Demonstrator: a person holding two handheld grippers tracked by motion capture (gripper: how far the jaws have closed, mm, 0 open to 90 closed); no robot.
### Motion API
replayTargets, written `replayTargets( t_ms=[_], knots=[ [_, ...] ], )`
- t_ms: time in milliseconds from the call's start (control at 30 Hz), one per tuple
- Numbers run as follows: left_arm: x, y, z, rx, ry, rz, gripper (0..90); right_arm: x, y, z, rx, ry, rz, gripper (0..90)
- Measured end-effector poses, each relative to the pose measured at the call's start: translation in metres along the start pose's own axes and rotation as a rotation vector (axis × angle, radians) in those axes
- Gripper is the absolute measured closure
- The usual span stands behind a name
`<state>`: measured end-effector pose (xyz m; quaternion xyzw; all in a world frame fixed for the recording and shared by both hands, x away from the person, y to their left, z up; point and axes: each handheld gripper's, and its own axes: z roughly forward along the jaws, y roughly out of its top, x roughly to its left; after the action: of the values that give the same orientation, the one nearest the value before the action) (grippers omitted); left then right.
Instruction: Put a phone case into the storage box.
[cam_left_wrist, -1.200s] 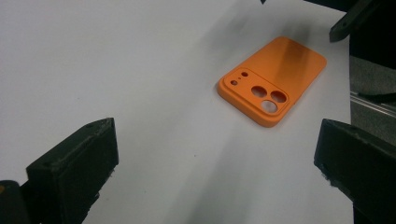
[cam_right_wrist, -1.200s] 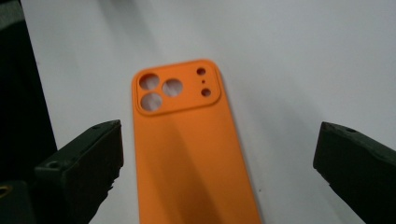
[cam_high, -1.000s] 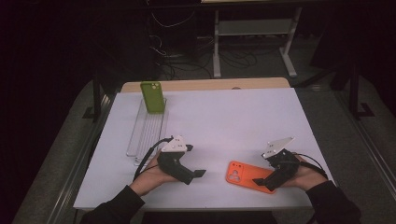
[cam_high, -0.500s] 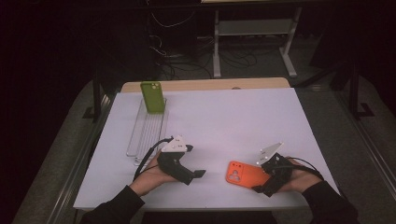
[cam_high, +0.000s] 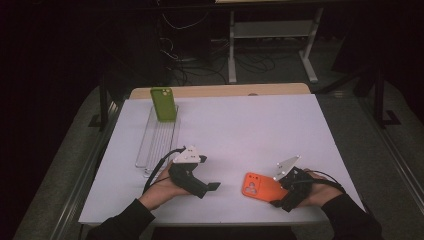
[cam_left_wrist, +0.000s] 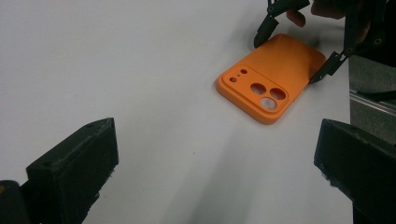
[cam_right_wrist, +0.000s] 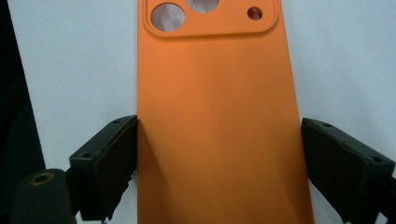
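Note:
An orange phone case (cam_high: 257, 186) lies flat on the white table, back up, with its camera holes at the end away from my right hand. My right gripper (cam_high: 279, 192) straddles its near end. In the right gripper view both pads (cam_right_wrist: 112, 158) touch the case's (cam_right_wrist: 215, 116) long edges, and the jaws have just been closing with the case between them. My left gripper (cam_high: 210, 187) rests near the front edge, to the left of the case, and points at it. Its jaws stand wide open (cam_left_wrist: 215, 177) with nothing between them; the case (cam_left_wrist: 271, 79) lies beyond them.
A green phone case (cam_high: 164, 103) stands upright at the far end of a clear slotted rack (cam_high: 157, 145) on the table's left side. The table's front edge (cam_high: 200, 220) runs just under both hands. Dark floor, cables and a stand lie beyond the table.
My right gripper has moved left and tipped down over the orange case's end, and its jaws have come in against the edges. The left gripper has stayed put.

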<state>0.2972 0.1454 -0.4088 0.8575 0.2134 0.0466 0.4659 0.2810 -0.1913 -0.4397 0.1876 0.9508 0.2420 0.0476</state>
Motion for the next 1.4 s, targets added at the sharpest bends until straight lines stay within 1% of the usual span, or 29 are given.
replayTargets(
  t_ms=[133, 200, 300, 400, 467, 567, 600, 633, 700, 733, 767, 800, 900, 933, 967, 1000, 1067, 1100, 1133, 1233, 1267, 1400],
  knots=[
    [0.0, 0.0, 0.0, 0.0, -0.001, 0.0, 0.0, 0.0, 0.0, 0.0, -0.002, 0.002, -0.008, 13.7],
    [0.0, 0.0, 0.0, 0.0, 0.003, -0.006, 0.0, 0.0, 0.0, -0.001, 0.0, 0.0, -0.005, 13.9],
    [0.0, -0.001, 0.0, 0.009, -0.005, -0.005, 0.0, 0.0, 0.001, -0.001, 0.001, 0.004, -0.002, 14.1],
    [0.001, -0.001, 0.0, 0.007, -0.013, 0.0, 0.0, -0.001, 0.001, -0.002, -0.003, 0.01, 0.008, 14.3],
    [0.002, 0.0, -0.001, 0.014, -0.021, 0.022, 0.0, -0.002, 0.002, -0.003, -0.013, 0.02, 0.007, 14.4],
    [0.001, 0.001, -0.001, 0.012, -0.035, 0.022, 0.0, -0.004, 0.006, -0.006, -0.013, 0.02, 0.005, 14.5],
    [0.001, 0.002, -0.001, 0.015, -0.039, 0.024, 0.0, -0.005, 0.008, -0.008, -0.013, 0.02, 0.002, 14.6],
    [0.001, 0.002, -0.002, 0.023, -0.042, 0.041, 0.0, -0.006, 0.011, -0.009, -0.016, 0.02, -0.005, 14.7],
    [0.001, 0.004, -0.003, 0.025, -0.055, 0.043, 0.0, -0.009, 0.017, -0.012, -0.02, 0.015, -0.017, 14.8],
    [0.001, 0.005, -0.003, 0.03, -0.056, 0.049, 0.0, -0.009, 0.02, -0.013, -0.024, 0.014, -0.018, 14.8],
    [0.001, 0.005, -0.004, 0.025, -0.056, 0.05, 0.0, -0.01, 0.022, -0.014, -0.027, 0.016, -0.016, 14.9],
    [0.001, 0.006, -0.004, 0.019, -0.058, 0.044, 0.0, -0.012, 0.024, -0.015, -0.035, 0.013, -0.025, 15.0],
    [0.004, 0.01, -0.006, 0.02, -0.056, 0.06, 0.0, -0.017, 0.034, -0.017, -0.043, 0.014, -0.028, 15.2],
    [0.004, 0.011, -0.007, 0.021, -0.056, 0.058, 0.0, -0.02, 0.037, -0.017, -0.05, 0.016, -0.042, 15.2],
    [0.005, 0.013, -0.008, 0.026, -0.055, 0.074, 0.0, -0.021, 0.041, -0.018, -0.054, 0.019, -0.039, 15.3],
    [0.005, 0.014, -0.009, 0.031, -0.053, 0.078, 0.0, -0.022, 0.044, -0.018, -0.061, 0.019, -0.047, 15.3],
    [0.006, 0.018, -0.011, 0.025, -0.062, 0.076, 0.0, -0.025, 0.05, -0.019, -0.068, 0.029, -0.056, 15.4],
    [0.008, 0.02, -0.013, 0.032, -0.061, 0.092, 0.0, -0.026, 0.053, -0.02, -0.073, 0.031, -0.062, 15.4],
    [0.009, 0.023, -0.014, 0.032, -0.063, 0.091, 0.0, -0.027, 0.056, -0.02, -0.078, 0.033, -0.066, 15.5],
    [0.013, 0.031, -0.018, 0.032, -0.069, 0.107, 0.0, -0.03, 0.066, -0.021, -0.089, 0.038, -0.072, 15.5],
    [0.014, 0.034, -0.02, 0.031, -0.073, 0.12, 0.0, -0.031, 0.069, -0.021, -0.095, 0.044, -0.079, 15.5],
    [0.02, 0.044, -0.023, 0.037, -0.11, 0.145, 0.0, -0.034, 0.081, -0.02, -0.117, 0.071, -0.11, 15.5]
  ],
)
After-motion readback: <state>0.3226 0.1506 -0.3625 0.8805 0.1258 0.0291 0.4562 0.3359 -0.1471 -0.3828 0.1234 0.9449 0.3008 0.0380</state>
